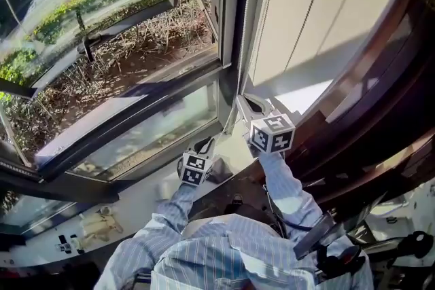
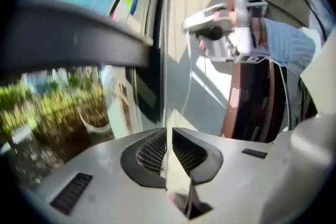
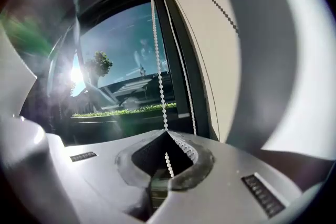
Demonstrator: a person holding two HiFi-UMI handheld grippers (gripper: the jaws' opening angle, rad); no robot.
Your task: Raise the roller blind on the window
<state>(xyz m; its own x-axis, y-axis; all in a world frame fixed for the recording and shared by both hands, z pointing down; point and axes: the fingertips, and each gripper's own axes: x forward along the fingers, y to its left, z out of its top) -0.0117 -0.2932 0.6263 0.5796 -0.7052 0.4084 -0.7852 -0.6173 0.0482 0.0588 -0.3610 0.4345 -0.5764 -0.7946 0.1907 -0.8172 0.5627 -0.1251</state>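
The beige roller blind hangs over the right part of the window. Its white bead chain drops along the frame straight into my right gripper, whose jaws are shut on it; a few beads show behind the pads. In the head view the right gripper is at the blind's lower left corner. My left gripper is lower and to the left, just above the sill. Its jaws are shut, and a thin strand of the chain runs down from the right gripper to their tips.
The window sash stands open over a garden bed. A white sill runs below it, with small items at its left end. A dark wooden frame borders the blind on the right.
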